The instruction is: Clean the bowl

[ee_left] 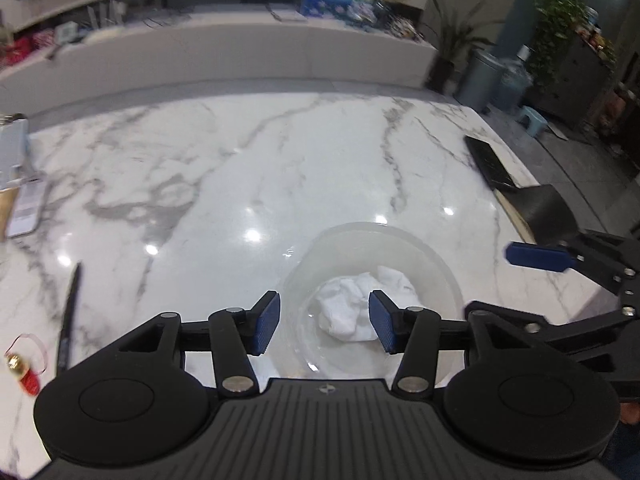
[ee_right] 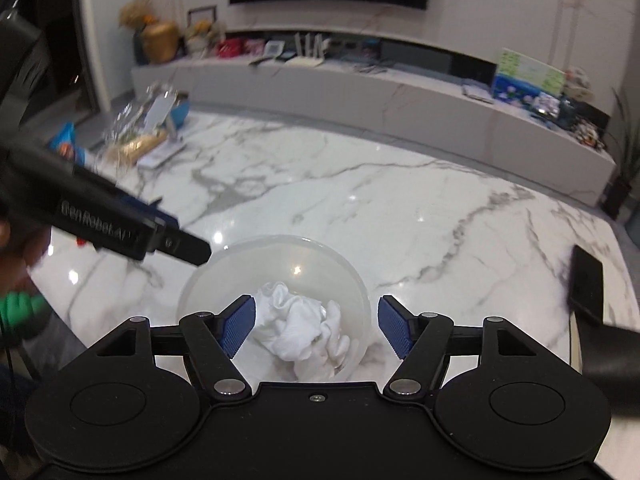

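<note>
Bright overhead light, white glare spots scattered across the glossy marble table [ee_left: 224, 168]. Fisheye bending curves the table edge and shelf [ee_right: 360, 80] behind. Background's soft, possibly motion blur; corners go dark in both views.

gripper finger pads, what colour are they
Blue, with a fine ribbed texture, on the right gripper; clearest in the right wrist view.

The left gripper [ee_left: 324, 326] is held with its jaws wide apart and nothing between the blue pads [ee_left: 266, 326]. The right gripper [ee_right: 316, 330] is also spread wide, with its blue pads [ee_right: 394, 330] far from each other and gripping nothing. Each gripper reaches in from the side of the other's jaws.
</note>
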The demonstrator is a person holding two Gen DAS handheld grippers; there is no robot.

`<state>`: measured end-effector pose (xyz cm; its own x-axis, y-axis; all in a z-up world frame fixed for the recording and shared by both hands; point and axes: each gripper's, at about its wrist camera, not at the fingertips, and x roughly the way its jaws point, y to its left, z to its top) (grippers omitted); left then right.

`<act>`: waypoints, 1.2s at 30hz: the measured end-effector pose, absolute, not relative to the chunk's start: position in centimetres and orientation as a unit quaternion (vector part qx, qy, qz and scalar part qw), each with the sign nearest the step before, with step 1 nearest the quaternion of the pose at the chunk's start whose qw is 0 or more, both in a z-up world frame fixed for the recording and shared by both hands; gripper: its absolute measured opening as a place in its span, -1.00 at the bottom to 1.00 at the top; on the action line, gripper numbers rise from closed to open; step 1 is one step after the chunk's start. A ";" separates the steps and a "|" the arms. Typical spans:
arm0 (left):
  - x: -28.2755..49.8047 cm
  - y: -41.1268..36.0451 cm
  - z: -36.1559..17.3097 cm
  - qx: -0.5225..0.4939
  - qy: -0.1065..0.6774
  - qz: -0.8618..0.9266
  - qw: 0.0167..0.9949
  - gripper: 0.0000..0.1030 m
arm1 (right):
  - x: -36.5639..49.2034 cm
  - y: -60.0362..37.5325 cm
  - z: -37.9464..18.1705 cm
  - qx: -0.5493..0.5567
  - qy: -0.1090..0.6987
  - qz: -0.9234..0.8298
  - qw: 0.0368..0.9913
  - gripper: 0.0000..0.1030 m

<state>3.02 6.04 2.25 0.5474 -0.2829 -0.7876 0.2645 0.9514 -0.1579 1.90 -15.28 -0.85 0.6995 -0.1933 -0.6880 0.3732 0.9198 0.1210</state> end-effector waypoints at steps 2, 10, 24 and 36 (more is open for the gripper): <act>1.8 5.8 2.0 -0.011 0.442 -0.141 0.886 -0.08 | 0.9 -14.8 -1.1 0.140 0.341 -0.172 0.914 0.28; -2.4 3.5 1.0 0.021 0.400 -0.060 0.914 0.20 | -1.7 -13.4 -2.7 0.168 0.317 -0.234 0.904 0.28; -4.2 1.4 -1.2 0.044 0.388 0.023 0.920 0.49 | -3.7 -11.9 -4.4 0.156 0.298 -0.268 0.903 0.49; -4.3 0.2 -2.2 0.057 0.404 0.016 0.913 0.49 | -3.6 -13.0 -5.0 0.186 0.334 -0.275 0.882 0.49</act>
